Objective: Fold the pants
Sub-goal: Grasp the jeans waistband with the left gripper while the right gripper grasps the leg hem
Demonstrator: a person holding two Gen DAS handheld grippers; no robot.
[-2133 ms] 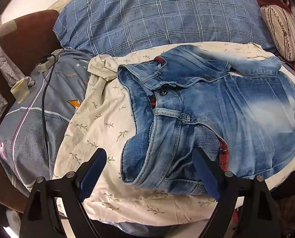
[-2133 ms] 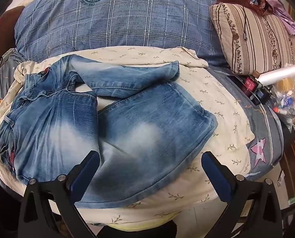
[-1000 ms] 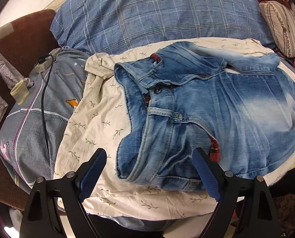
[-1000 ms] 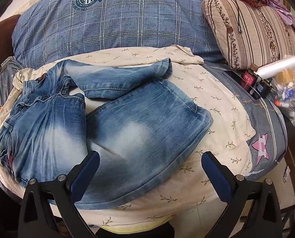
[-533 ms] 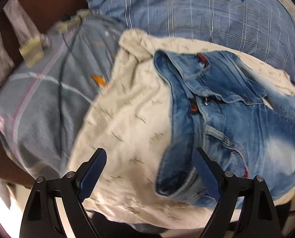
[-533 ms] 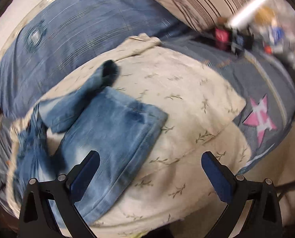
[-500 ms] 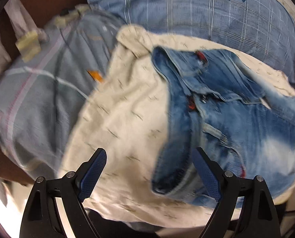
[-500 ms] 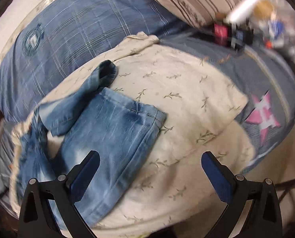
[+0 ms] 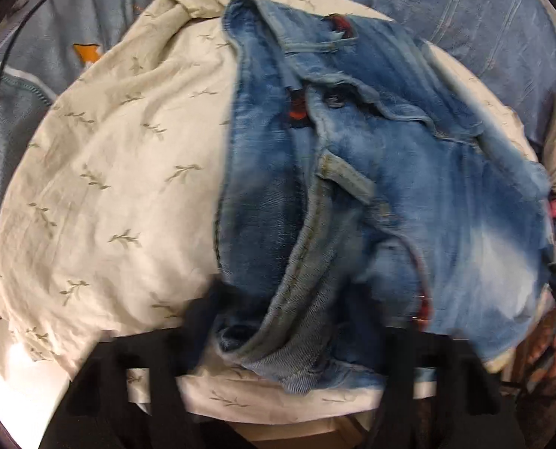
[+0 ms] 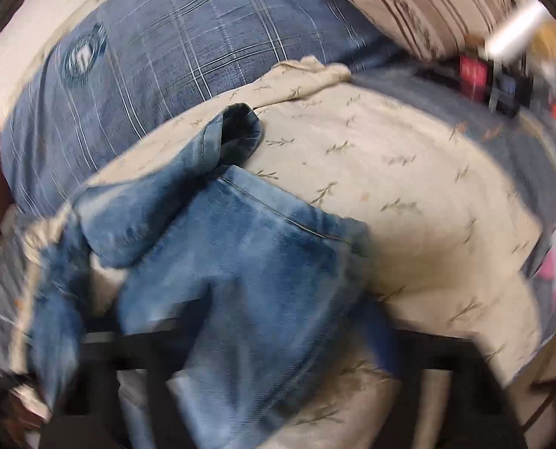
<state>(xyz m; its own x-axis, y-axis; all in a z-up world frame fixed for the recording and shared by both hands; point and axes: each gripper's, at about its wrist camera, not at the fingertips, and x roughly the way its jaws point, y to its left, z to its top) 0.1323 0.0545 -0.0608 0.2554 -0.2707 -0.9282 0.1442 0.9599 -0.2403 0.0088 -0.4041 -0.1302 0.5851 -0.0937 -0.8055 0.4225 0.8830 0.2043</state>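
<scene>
Blue denim pants (image 9: 371, 172) lie rumpled on a cream leaf-print blanket (image 9: 102, 172). In the left wrist view the waistband end is nearest, and its lower fold hangs over my left gripper (image 9: 296, 340), whose fingers straddle it; the picture is blurred and I cannot tell the jaw state. In the right wrist view the leg end of the pants (image 10: 248, 247) lies between the fingers of my right gripper (image 10: 240, 333). One leg is folded across toward the pillow. The right jaws are blurred and partly covered by denim.
A blue plaid pillow (image 10: 158, 63) lies behind the pants, with a striped cushion (image 10: 420, 3) to its right. Small bottles and boxes (image 10: 502, 75) stand at the far right. A grey-blue quilt (image 9: 30, 60) with a black cable lies to the left.
Both grippers have pushed in close to the pants, left at the waistband, right at the leg hem. The denim now overlaps both grippers' fingers. Both views are motion-blurred.
</scene>
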